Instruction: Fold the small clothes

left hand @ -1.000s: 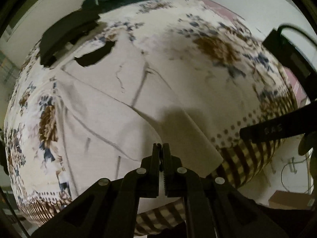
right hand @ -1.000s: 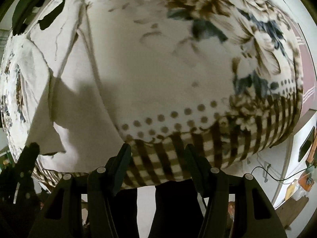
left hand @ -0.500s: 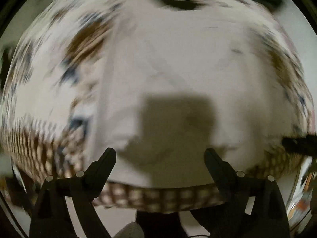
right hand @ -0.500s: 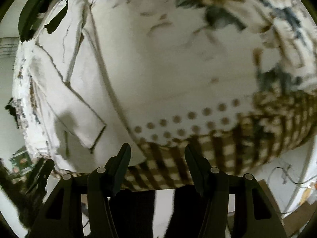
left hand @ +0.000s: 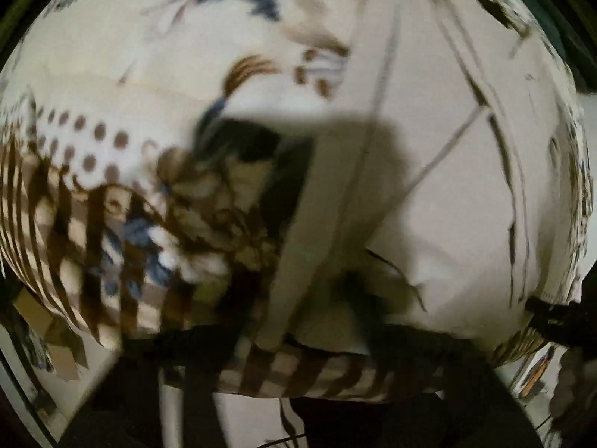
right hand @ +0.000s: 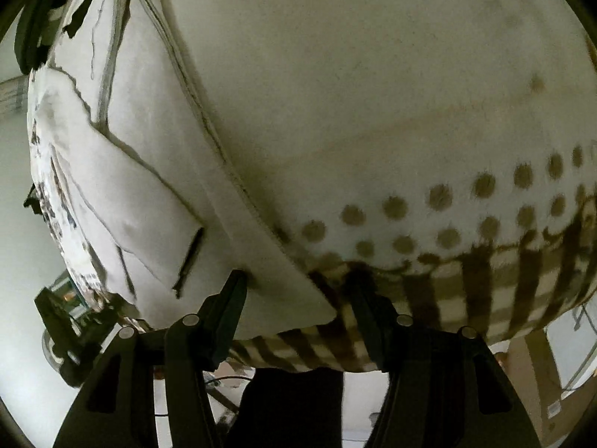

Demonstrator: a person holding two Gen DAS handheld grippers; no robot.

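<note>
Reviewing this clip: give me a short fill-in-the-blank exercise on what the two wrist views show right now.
1. The right gripper has its jaws ____, with the near hem corner of the white garment between them.
2. The garment lies on a floral blanket whose near border carries brown dots and a ____ pattern.
3. The left wrist view is heavily ____, so the left gripper state cannot be read.

Missing words: open; checked; blurred

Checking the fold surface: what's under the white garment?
The white garment lies on a floral blanket with brown dots and a checked border. Whatever lies beneath that blanket is covered.
</note>
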